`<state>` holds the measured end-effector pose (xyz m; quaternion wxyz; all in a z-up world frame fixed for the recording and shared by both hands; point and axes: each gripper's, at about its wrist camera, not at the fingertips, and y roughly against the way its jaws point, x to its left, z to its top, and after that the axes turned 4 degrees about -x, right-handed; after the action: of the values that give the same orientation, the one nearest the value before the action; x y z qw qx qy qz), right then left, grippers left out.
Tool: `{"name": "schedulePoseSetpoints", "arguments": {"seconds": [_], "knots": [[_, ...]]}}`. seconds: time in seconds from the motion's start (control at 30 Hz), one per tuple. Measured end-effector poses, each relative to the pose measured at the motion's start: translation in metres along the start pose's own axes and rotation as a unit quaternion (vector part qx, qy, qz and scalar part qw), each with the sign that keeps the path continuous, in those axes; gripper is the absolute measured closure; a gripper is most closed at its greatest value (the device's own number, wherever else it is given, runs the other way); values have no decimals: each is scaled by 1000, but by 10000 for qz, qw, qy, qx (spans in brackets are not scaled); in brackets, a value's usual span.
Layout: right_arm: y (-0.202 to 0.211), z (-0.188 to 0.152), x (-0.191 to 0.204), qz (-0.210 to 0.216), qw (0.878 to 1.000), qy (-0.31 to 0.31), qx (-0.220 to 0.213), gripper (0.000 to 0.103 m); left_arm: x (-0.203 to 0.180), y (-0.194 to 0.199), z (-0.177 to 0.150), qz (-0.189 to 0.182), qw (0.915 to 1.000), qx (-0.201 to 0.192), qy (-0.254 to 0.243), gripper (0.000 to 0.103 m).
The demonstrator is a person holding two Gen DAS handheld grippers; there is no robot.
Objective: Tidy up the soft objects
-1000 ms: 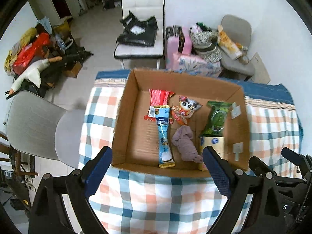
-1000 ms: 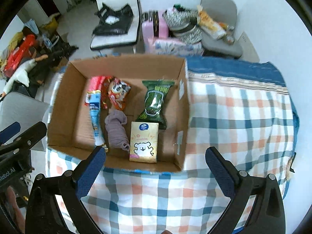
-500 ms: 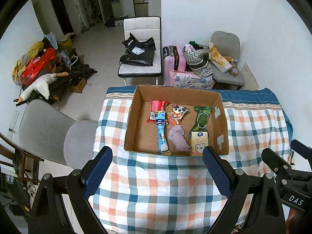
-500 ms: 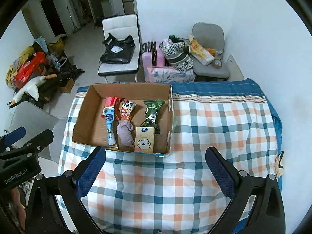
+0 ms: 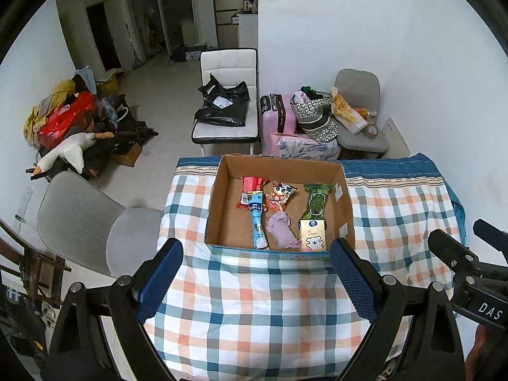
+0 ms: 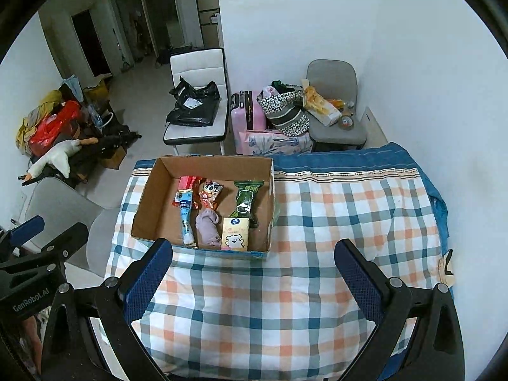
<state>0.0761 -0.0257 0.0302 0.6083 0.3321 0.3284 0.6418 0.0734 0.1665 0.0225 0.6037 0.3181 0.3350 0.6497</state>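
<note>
An open cardboard box (image 5: 222, 171) (image 6: 146, 190) stands on a checked cloth. In it lie a red packet (image 5: 250, 184), a blue tube (image 5: 257, 219), a cartoon snack bag (image 5: 279, 193), a green packet (image 5: 316, 201) (image 6: 246, 198), a purple sock (image 5: 282, 230) (image 6: 208, 227) and a tissue pack with a bear (image 5: 312, 239) (image 6: 235, 238). My left gripper (image 5: 257, 263) is open and empty, high above the cloth in front of the box. My right gripper (image 6: 254, 265) is open and empty, to the right of the box.
A grey chair (image 5: 82, 222) stands left of the table. Behind it are a white chair with a black bag (image 5: 225, 108), a pink suitcase (image 5: 277, 114), another grey chair (image 5: 358, 117) with bags, and a pile of things on the floor (image 5: 73, 127).
Both grippers have pulled up and back from the box, so it looks smaller and more of the room shows. Both stay open. The box contents have not moved.
</note>
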Motion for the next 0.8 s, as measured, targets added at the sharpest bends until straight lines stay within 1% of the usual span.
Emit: {"name": "schedulePoseSetpoints", "arguments": {"seconds": [0.33,0.8], "knots": [[13,0,-2,-83,9999,-11,-58,0,0,11,-5,-33,10000,-62,50,8],[15,-2,-5,-91,9999,-86,-42,0,1,17,-7,-61,9999,-90,70,8]]}}
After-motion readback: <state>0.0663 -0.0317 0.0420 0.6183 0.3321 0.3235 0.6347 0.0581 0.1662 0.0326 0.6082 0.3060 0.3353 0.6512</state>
